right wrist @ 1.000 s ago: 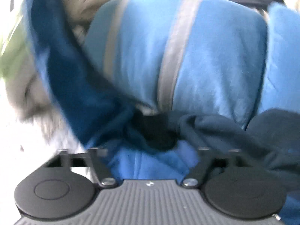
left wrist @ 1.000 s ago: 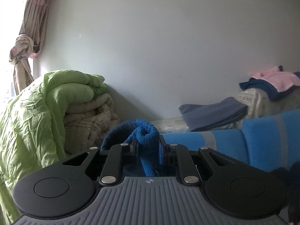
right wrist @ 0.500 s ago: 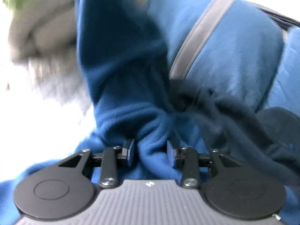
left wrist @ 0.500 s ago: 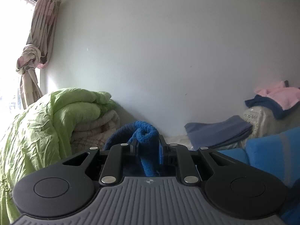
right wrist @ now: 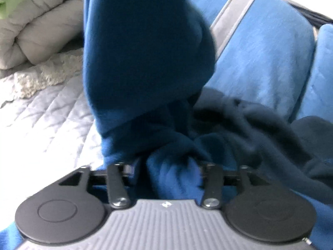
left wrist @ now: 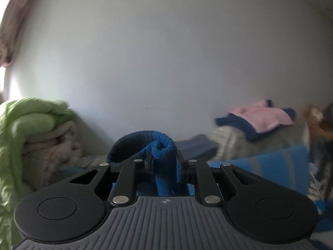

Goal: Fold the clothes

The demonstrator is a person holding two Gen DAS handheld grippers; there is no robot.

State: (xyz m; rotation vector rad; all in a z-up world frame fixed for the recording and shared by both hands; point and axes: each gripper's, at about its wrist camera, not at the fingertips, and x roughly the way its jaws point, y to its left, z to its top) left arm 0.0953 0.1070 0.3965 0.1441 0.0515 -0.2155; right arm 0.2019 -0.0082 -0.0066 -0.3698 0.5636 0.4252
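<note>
Left tongs (left wrist: pixel 165 162) and right tongs (right wrist: pixel 168 166): each clamped on bunched blue fleece garment (right wrist: pixel 145 52), above quilted white bed (right wrist: pixel 52 114)

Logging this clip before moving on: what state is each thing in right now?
left tool: shut on blue fleece garment
right tool: shut on the same garment, bunched
green quilt: folded, stacked
pink garment: lying on a pile
quilted bedcover: spread flat
</note>
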